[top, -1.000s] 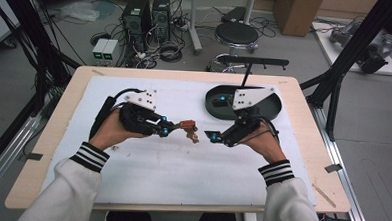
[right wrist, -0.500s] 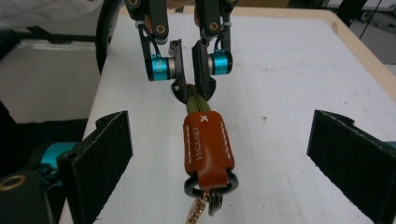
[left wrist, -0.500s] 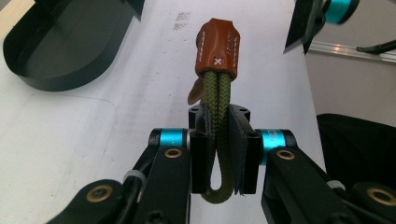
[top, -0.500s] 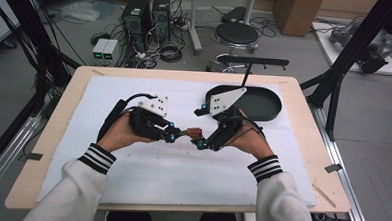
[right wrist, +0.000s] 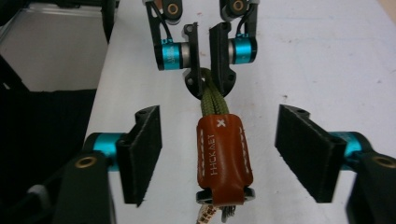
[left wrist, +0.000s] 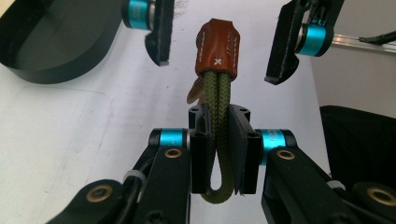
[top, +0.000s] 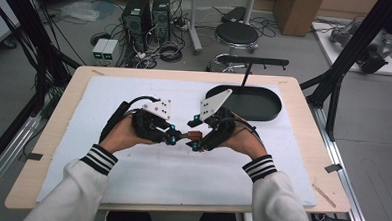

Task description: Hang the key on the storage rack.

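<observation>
- While the left gripper (left wrist: 219, 154) keeps the green cord loop (left wrist: 218, 140) pinched between its closed fingers, the right gripper (right wrist: 229, 154) has come in from beside the black tray (top: 254, 110) within the last second.
- Its fingers (right wrist: 142, 149) now stand open on both sides of the brown leather tag (right wrist: 223, 156), not touching it; a handover looks near.
- The keychain hangs above the middle of the tabletop (top: 58, 129), with free white mat all around and the edges well apart.

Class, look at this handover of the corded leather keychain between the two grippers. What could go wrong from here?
The left gripper pinches only the green cord loop, so it might slip. The right gripper stands open around the brown leather tab; closing off-centre could twist it. If dropped, the keychain could land outside the black tray.
</observation>
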Motion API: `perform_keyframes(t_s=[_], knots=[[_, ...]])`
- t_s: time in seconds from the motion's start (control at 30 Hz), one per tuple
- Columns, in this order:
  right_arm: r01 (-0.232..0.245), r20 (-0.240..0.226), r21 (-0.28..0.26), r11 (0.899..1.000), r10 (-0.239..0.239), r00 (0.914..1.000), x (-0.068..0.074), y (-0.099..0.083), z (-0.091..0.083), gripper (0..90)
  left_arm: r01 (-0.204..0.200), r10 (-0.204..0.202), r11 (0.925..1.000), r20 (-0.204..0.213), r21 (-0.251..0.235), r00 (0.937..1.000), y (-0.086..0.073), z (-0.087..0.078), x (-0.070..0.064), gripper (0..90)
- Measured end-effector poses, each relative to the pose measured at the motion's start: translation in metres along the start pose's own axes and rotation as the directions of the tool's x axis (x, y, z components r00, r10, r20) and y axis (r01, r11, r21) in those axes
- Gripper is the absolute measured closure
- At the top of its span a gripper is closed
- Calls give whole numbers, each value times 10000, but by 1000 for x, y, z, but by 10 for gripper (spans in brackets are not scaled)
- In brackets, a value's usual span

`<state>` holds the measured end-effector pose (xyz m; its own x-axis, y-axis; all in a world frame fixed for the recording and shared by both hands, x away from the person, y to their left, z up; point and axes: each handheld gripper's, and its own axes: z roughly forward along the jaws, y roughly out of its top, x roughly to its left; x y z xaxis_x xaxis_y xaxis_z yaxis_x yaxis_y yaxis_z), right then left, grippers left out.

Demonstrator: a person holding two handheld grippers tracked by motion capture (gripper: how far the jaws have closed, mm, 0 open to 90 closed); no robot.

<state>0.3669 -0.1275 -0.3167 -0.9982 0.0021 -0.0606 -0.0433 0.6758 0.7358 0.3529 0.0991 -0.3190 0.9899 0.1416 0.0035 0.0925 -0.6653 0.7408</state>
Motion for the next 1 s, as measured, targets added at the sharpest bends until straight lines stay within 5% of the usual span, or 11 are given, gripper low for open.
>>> perform_keyframes(t_s=[0.33, 0.47, 0.57, 1.0], knots=[[31, -105, 571, 9984, -25, 9999, 1, 0, 4, 471, 27, -27, 10000, 45, 59, 10000, -1, 2, 1, 793], [33, -281, 720, 9974, -13, 9996, 1, 0, 6, 569, 28, -28, 10000, 78, 63, 10000, -1, 2, 1, 793], [435, -138, 851, 9954, -425, 9990, 1, 2, 6, 685, -63, 61, 9999, 185, 123, 9998, -1, 3, 0, 793], [540, -151, 837, 9950, -529, 9985, 2, 2, 3, 725, 1, 12, 9989, 278, -477, 9996, -5, -2, 3, 784]])
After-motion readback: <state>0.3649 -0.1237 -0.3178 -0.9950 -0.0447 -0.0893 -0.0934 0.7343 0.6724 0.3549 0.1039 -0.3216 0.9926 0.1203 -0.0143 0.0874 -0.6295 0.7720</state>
